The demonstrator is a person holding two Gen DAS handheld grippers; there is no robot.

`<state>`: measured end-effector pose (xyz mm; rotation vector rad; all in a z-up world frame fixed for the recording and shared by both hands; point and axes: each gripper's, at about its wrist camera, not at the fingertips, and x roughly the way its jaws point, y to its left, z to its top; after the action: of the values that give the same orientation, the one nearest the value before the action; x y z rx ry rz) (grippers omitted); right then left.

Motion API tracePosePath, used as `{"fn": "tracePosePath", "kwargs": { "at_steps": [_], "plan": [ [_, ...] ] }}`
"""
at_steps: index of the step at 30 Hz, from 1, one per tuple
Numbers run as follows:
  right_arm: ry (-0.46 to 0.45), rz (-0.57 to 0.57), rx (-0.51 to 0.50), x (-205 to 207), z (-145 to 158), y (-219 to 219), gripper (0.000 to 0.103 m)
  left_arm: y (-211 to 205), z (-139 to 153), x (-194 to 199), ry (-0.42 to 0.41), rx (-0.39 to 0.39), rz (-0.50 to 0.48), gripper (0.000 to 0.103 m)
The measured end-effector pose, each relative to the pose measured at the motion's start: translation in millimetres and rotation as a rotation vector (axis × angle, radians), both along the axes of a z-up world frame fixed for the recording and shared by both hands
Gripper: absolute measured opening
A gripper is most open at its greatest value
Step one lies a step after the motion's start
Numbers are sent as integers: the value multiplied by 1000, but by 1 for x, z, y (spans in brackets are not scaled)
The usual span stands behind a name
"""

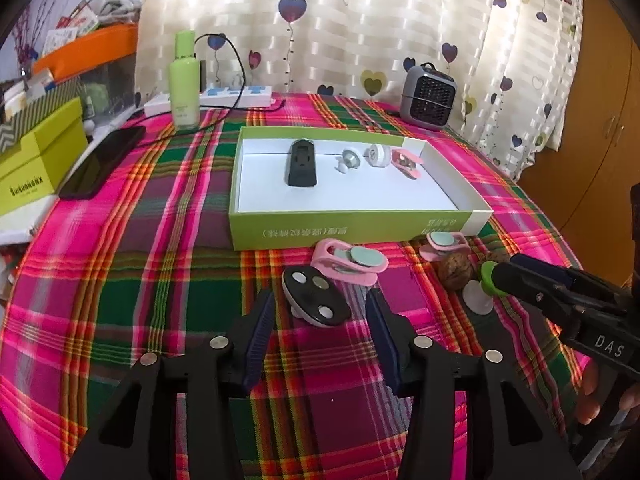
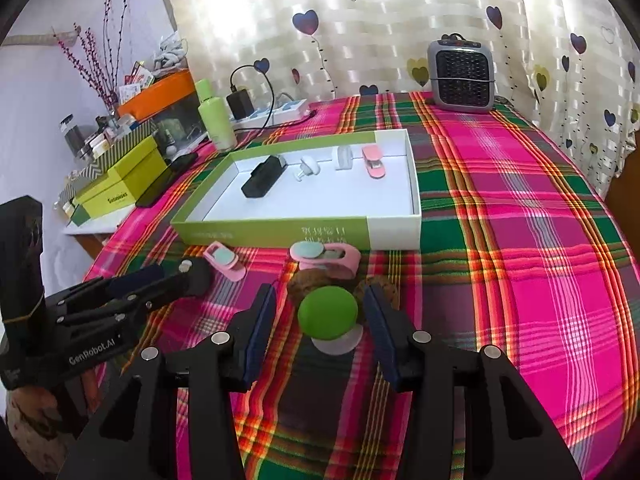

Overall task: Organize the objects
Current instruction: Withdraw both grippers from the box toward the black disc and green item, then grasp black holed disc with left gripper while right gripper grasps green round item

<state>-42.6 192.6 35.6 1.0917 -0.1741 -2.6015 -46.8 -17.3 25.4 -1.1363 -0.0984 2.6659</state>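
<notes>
While spread wide over the plaid table [image 1: 160, 280], left claw [image 1: 320, 312] grips nothing, with a black oval disc [image 1: 316, 298] bearing three round metal studs lying between its fingertips, nearer the left finger and touching neither. Just beyond that disc, a pink clip [image 1: 348, 266] with a pale green pad. Farther ahead, a shallow green-and-white box [image 1: 352, 228] holding, left to right, a black gadget [image 1: 302, 164], a small white-and-silver knob [image 1: 348, 162], a white round case [image 1: 378, 155] and another pink clip [image 1: 408, 164]. Off to the right of left claw, right claw [image 1: 490, 276] reaching in from the side. Equally wide apart and closed on nothing, right claw [image 2: 320, 312] straddles a green dome [image 2: 328, 312] on a clear suction base [image 2: 338, 343], clear of both fingers. Behind the dome, two brown walnuts [image 2: 306, 284], then a second pink clip [image 2: 324, 258] close before the box wall [image 2: 280, 232]. To the left of right claw, left claw [image 2: 192, 276] beside a third pink clip [image 2: 224, 260]. Far ahead to the right, a grey heater [image 2: 460, 76] at the table's back edge; far left, a pale green bottle [image 2: 216, 116].
</notes>
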Motion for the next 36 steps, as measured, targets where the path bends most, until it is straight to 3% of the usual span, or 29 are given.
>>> {"fn": "tracePosePath", "kwargs": {
  "at_steps": [10, 23, 30, 36],
  "plan": [
    [-29, 26, 66, -2, -10, -10, 47, -1, -11, -4, -43, 25, -15, 52],
    [-56, 60, 67, -8, -15, -15, 47, -6, -16, -20, -78, 36, 14, 53],
    [-86, 12, 54, -15, -20, -10, 47, -9, -17, -25, -84, 48, 21, 52],
    [-96, -19, 74, -15, -21, -8, 47, -9, -16, -28, -91, 40, 8, 45]
  ]
}}
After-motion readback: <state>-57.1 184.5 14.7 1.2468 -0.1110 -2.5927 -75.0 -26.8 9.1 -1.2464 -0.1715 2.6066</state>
